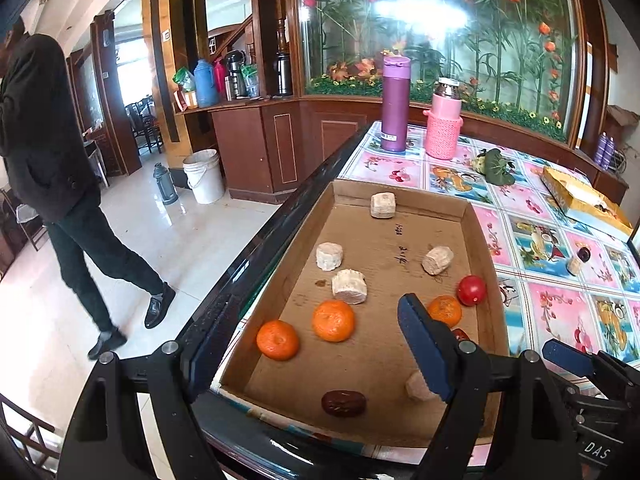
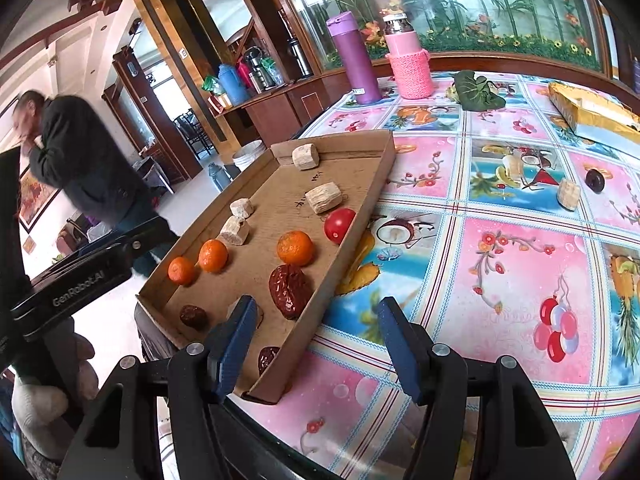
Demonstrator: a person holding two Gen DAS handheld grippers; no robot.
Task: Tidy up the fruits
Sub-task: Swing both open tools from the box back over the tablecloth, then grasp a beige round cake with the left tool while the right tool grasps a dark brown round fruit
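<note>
A cardboard tray [image 1: 478, 240] [image 2: 368, 196] lies at the table's left edge. In it are three oranges [image 1: 333, 320] [image 2: 295, 247], a red tomato [image 1: 471, 290] [image 2: 339, 224], several pale cut chunks [image 1: 349, 286] [image 2: 323, 197] and dark red dates [image 1: 344, 403] [image 2: 289, 290]. My left gripper [image 1: 320, 354] is open, wide over the tray's near end. My right gripper [image 2: 316, 344] is open and empty, straddling the tray's near right wall. A pale chunk [image 2: 569, 194] and a dark round fruit [image 2: 595, 180] lie loose on the tablecloth to the right.
A purple flask [image 1: 394, 104] [image 2: 354, 58] and a pink bottle [image 1: 443, 122] [image 2: 409, 60] stand at the table's far end. A green leaf [image 2: 478, 90] and a yellow box [image 2: 588, 114] lie at the far right. A person [image 1: 52, 160] walks on the floor at left.
</note>
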